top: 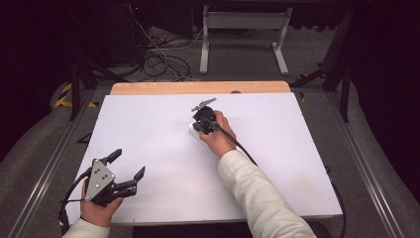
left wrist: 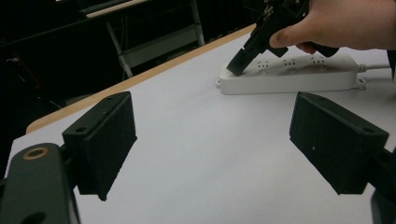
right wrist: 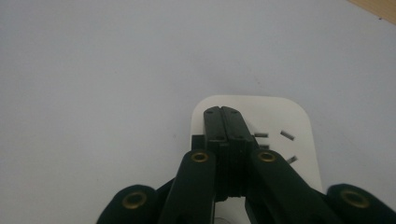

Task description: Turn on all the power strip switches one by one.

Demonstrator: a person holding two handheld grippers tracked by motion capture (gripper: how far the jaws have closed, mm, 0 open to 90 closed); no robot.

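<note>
Right gripper (top: 198, 125) has its matte black jaws pressed flat together, tips planted on the far-left end of the power strip (left wrist: 289, 77). That's a smooth white plastic bar with rounded corners and slotted sockets, lying mid-table on the pale matte board (top: 277, 148), long axis running left to right. Left gripper (top: 130, 165), near left, spreads its blocky pads wide, holding nothing.

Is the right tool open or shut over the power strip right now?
Shut. In the right gripper view the right tool has its two jaws pressed flat together, nothing between them, tip down at the end of the white power strip.
</note>
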